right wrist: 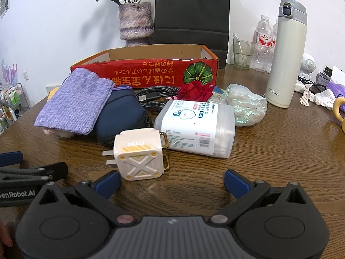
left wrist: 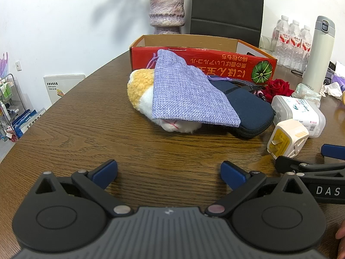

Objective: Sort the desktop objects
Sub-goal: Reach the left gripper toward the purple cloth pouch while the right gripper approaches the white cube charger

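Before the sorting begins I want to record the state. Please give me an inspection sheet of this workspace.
Surface: brown wooden table, crowded.
Job's things: open red cardboard box; purple woven pouch lying over plush toy and navy zip case; white plug adapter; clear cotton-swab box; red fabric rose.
Clutter: cream thermos, water bottles, crumpled tissue.
Grippers: left gripper, right gripper, both open, empty.
Cables: black braided USB cable.
Surroundings: purple vase, black bag.

Lilac woven pouch [right wrist: 74, 103], navy case [right wrist: 120, 116], red box [right wrist: 146, 73] (orange lettering), cream-and-yellow charger [right wrist: 140, 157]
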The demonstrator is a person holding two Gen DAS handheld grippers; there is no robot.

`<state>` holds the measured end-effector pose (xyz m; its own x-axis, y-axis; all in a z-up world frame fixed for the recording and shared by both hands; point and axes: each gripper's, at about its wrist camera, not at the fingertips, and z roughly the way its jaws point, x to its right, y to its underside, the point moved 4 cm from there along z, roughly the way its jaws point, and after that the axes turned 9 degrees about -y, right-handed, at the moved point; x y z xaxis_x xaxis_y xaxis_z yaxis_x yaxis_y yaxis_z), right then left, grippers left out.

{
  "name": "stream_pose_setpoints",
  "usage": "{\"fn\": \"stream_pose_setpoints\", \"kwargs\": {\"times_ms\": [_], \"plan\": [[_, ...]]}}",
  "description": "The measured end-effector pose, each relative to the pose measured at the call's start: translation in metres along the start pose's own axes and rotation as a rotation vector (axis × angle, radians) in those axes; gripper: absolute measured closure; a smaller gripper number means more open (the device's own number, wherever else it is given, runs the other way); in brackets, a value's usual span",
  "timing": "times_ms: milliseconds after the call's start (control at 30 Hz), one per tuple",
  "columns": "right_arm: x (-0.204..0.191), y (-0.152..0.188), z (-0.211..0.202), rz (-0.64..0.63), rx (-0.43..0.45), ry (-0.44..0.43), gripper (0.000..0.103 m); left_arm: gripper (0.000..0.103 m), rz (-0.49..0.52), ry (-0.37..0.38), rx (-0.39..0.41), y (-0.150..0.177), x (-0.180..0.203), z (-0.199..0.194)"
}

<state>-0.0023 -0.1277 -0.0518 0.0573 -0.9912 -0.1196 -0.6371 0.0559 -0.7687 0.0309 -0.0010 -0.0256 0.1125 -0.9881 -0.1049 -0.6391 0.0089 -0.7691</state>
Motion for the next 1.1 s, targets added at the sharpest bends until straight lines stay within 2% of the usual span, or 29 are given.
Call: {"fn": "stream_pose_setpoints", "kwargs": {"times_ms": [967, 1100], "plan": [[0.0008, 0.0004, 0.001, 0.003, 0.001, 0.006, 0.0, 0.0, -0.002, 0.0, 0.001, 0.0012, -0.0003, -0.0021], [0.0031, -0.0019, 0.0026, 0.013, -0.011, 0.011, 0.0, 0.0, 0.012, 0.01, 0.039, -0.0024, -0.0008, -0.006]]}}
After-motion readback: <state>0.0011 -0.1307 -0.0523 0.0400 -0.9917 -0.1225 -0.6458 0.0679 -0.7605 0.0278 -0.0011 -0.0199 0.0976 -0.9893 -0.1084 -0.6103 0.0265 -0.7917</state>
